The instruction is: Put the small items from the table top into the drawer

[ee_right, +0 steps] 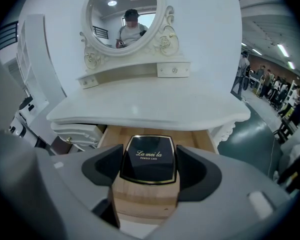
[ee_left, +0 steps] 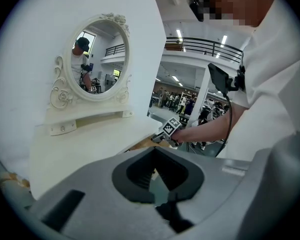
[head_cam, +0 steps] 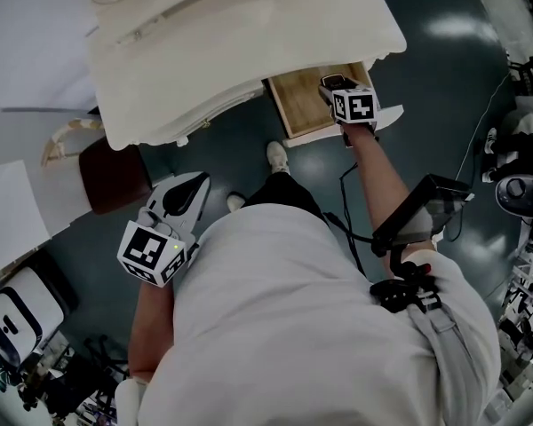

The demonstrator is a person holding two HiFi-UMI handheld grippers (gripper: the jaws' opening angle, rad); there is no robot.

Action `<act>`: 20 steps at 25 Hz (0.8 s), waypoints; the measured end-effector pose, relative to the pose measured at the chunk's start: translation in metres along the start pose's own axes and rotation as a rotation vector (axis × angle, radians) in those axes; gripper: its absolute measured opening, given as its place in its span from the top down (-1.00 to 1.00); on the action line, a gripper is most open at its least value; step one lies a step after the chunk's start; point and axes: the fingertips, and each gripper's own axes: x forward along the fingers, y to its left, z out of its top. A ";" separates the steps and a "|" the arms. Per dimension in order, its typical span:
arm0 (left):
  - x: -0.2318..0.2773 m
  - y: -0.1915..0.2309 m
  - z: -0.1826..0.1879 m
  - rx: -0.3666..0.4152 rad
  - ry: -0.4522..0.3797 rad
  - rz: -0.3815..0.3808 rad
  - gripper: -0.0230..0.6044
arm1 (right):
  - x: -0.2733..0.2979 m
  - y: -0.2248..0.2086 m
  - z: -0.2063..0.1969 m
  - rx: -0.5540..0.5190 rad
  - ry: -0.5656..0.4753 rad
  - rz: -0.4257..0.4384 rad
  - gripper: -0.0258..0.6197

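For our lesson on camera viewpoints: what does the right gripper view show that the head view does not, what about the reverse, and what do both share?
Only the right gripper view: the glass of the oval mirror and the lettering on the black compact clamped in the right gripper.
Only the head view: the left gripper, a brown seat and the person's shoe.
Both: the white dressing table and the open wooden drawer.
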 end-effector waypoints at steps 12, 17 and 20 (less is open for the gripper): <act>-0.010 0.011 -0.007 -0.055 0.008 0.085 0.92 | 0.062 0.045 -0.007 -0.097 0.101 0.075 -0.12; -0.006 0.013 -0.005 -0.091 0.013 0.127 0.92 | 0.088 0.053 -0.007 -0.118 0.137 0.098 -0.12; 0.000 0.012 -0.003 -0.103 0.022 0.146 0.92 | 0.101 0.051 -0.009 -0.111 0.148 0.102 -0.12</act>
